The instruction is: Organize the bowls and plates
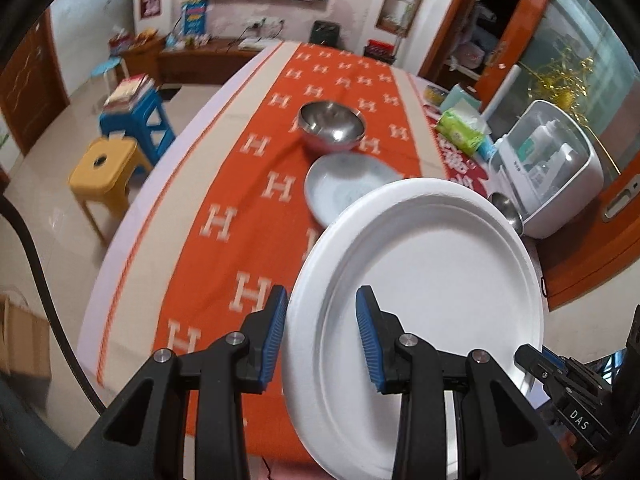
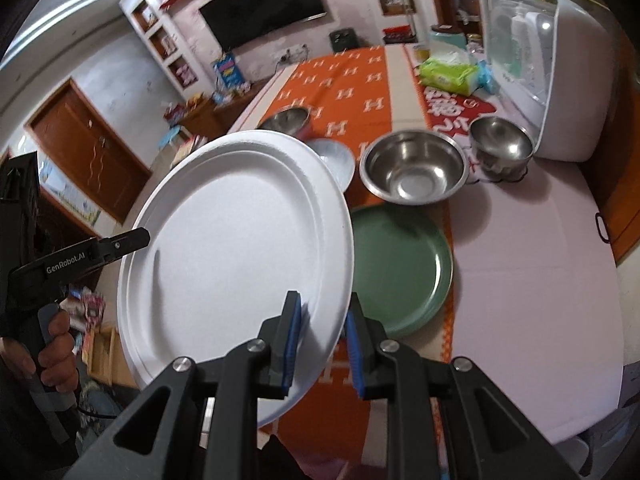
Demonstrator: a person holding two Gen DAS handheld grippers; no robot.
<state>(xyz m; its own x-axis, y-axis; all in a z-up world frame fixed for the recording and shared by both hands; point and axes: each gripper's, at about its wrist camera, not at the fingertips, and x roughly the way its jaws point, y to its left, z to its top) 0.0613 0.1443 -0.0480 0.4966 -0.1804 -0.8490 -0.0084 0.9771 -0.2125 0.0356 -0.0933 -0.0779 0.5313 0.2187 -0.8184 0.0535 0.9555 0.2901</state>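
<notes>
Three steel bowls, three plates.

large plate: plain white
plate right of it: green
bowls: silver steel
tablecloth: orange, white H pattern
finger pads: blue

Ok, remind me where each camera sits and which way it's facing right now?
Left wrist view: rides the left claw, looks down along its fingers across the orange cloth to a steel bowl; own fingers show, plus the right claw at lower right.
Right wrist view: rides the right claw, looks down over a green plate; own fingers, plus the left claw and the hand holding it.
Shared: the white plate, gripped at its rim by both claws.
</notes>
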